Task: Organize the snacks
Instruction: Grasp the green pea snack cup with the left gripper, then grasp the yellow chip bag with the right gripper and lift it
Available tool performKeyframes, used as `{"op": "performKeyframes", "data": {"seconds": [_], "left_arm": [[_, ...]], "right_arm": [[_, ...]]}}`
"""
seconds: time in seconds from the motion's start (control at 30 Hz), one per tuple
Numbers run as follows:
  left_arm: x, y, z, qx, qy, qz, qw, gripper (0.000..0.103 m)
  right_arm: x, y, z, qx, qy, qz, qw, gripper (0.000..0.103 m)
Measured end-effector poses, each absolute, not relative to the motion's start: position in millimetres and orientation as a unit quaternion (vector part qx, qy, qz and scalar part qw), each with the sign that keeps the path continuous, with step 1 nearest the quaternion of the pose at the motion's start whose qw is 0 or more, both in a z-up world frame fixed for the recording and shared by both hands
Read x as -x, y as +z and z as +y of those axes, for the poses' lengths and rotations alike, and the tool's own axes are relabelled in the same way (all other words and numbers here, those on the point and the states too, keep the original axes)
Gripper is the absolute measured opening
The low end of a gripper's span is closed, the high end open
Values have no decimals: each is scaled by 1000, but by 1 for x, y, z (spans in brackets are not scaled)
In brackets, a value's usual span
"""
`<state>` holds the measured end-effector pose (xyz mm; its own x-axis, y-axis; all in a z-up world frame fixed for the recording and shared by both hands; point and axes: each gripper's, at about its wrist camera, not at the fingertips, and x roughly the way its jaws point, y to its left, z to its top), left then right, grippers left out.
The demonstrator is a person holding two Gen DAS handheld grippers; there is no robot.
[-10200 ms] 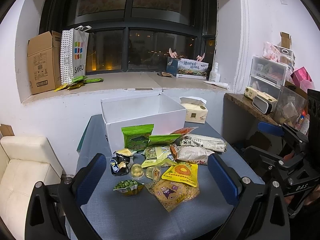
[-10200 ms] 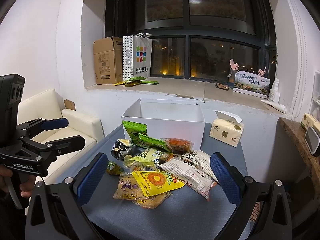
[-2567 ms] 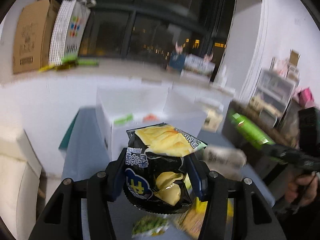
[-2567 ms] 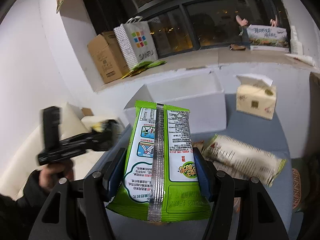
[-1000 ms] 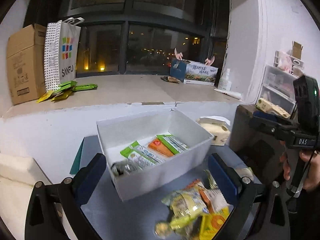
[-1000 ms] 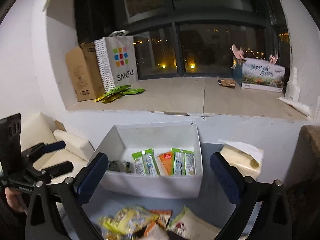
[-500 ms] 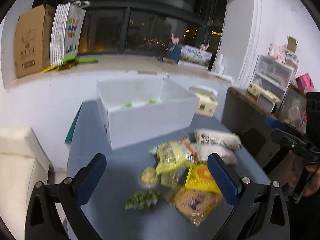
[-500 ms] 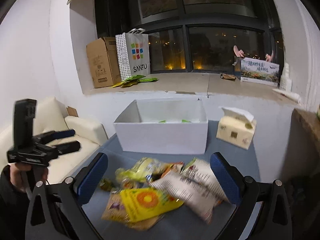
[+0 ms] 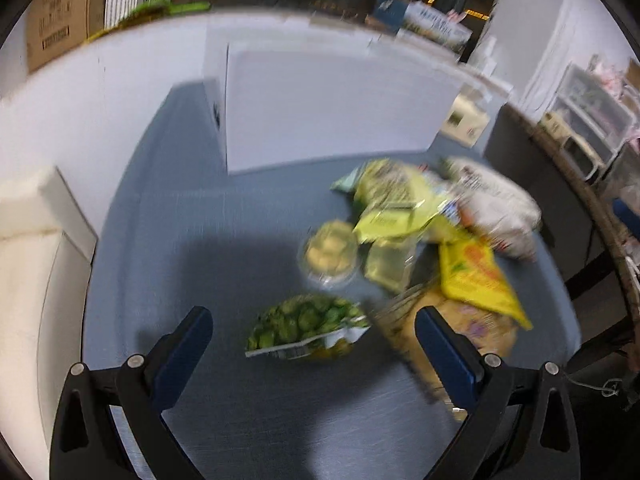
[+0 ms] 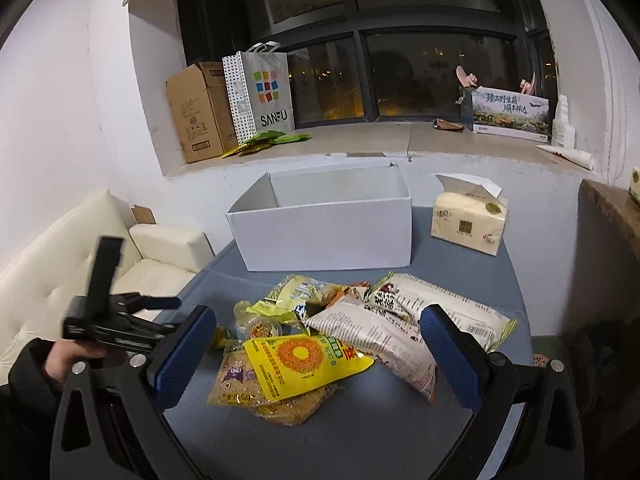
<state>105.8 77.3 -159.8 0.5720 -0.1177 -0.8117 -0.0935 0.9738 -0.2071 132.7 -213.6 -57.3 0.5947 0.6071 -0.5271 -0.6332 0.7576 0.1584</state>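
above green snack pack (image 9: 306,327): left gripper (image 9: 312,344) agape; right gripper (image 10: 316,340) agape, both empty.

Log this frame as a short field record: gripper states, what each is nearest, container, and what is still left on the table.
left gripper: open, empty, above green snack pack
right gripper: open, empty, above yellow sunflower-print packet
container: white box at the back of the blue-grey table; contents hidden
remaining: pile of packets, including white printed bags
view quality: left wrist blurred
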Motion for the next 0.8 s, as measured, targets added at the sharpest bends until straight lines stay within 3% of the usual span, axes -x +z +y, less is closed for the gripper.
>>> {"op": "performKeyframes", "data": {"seconds": [0.13,0.2,0.4,0.8], "left_arm": [[-108,-168,74,107,-14,467,878,97],[-108,-168,75,111,-17,465,878,54],[-93,-158,78,98,-13,435,895,53],[-32,-78,85,79,-8,304,949,53]], "right_arm": [[-131,-65,-212,24,359,295,885,103],[-131,-68,-209,26,359,299,883,103],[-135,-76,-201,34,355,318,878,103],[-180,-100,-121,103,379,370,842,103]]}}
